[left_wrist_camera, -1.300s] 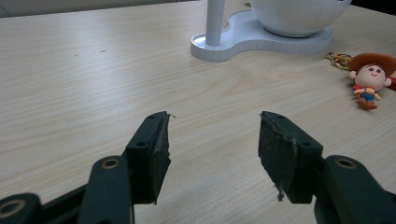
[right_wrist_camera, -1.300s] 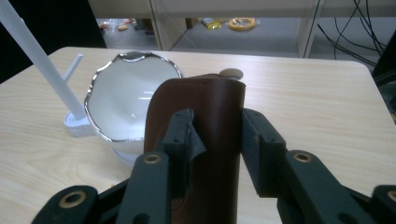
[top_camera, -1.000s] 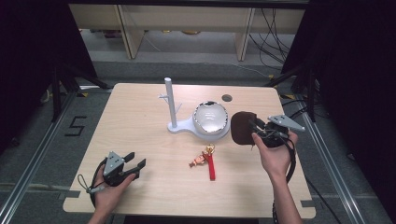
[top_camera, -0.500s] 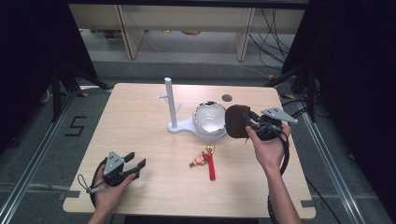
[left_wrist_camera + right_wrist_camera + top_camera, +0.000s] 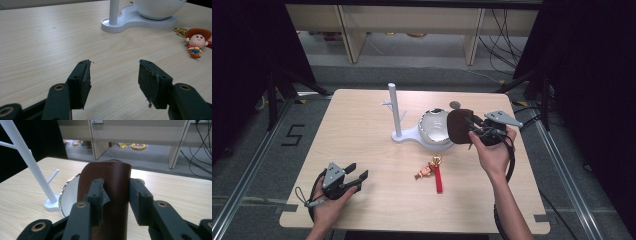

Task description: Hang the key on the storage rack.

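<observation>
In the right gripper view the brown leather case (image 5: 110, 195) covers most of the white bowl (image 5: 68, 197) behind it, so only a curved piece of the bowl's rim and inner wall shows; whether anything lies inside cannot be told. The case's lower end is cut off by the bottom of that view, and the white stand's post (image 5: 30, 162) runs out at the top left corner. In the left gripper view the bowl (image 5: 158, 8) and the post (image 5: 113, 11) are cropped at the top, and the red strap of the cowboy figure keychain (image 5: 197, 41) is cut off at the right edge. From the high view the bowl (image 5: 434, 131) sits on the base of the white stand (image 5: 398, 120) and tips its open mouth toward the camera — nothing in it can be made out. The right gripper (image 5: 474, 131) holds the case (image 5: 458, 126) off the surface, just beside the bowl's right side, its fingers (image 5: 98, 195) clamped on the case from both sides. The left gripper (image 5: 354, 177) rests near the front left corner of the surface (image 5: 362, 140), fingers (image 5: 82, 80) apart with bare wood between them. Counted: one stand, one bowl, one case, one keychain (image 5: 432, 170) — and one small dark disc (image 5: 455, 104) near the far edge.
</observation>
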Demonstrator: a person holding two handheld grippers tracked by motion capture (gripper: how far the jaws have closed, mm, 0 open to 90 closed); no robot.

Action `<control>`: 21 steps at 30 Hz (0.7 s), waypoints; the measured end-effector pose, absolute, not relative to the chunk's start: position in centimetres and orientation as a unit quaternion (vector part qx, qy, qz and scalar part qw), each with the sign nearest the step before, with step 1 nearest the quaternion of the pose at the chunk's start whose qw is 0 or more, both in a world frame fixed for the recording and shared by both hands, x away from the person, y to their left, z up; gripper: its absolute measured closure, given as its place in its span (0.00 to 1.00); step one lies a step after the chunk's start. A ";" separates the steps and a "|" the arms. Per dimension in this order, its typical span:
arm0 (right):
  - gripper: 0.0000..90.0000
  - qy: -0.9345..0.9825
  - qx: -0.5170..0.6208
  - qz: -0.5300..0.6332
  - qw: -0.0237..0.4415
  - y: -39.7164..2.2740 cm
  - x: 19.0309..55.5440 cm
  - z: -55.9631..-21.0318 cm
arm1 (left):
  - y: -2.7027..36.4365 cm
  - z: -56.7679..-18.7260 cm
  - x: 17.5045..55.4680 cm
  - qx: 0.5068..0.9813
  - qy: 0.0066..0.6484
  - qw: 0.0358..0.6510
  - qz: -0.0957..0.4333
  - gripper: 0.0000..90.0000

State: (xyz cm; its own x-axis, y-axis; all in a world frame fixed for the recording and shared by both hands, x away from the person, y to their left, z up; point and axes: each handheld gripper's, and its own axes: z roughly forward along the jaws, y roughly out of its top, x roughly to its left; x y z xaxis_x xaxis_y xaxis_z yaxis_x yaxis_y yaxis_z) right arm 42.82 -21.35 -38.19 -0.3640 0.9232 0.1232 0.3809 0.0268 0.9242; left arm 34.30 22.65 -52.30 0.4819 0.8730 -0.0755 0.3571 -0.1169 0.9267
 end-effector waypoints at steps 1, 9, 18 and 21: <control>0.73 0.664 0.492 0.494 0.270 -21.0 43.1 -38.2 | 22.6 -52.3 34.3 0.702 0.436 0.501 0.258 0.47; 0.73 0.671 0.481 0.493 0.276 -19.8 44.5 -38.7 | 22.6 -52.3 34.3 0.703 0.437 0.497 0.260 0.47; 0.73 0.681 0.461 0.498 0.276 -18.4 45.8 -38.4 | 22.6 -52.3 34.3 0.702 0.438 0.499 0.259 0.47; 0.73 0.685 0.455 0.499 0.274 -17.8 46.3 -38.4 | 22.6 -52.3 34.3 0.702 0.437 0.500 0.258 0.47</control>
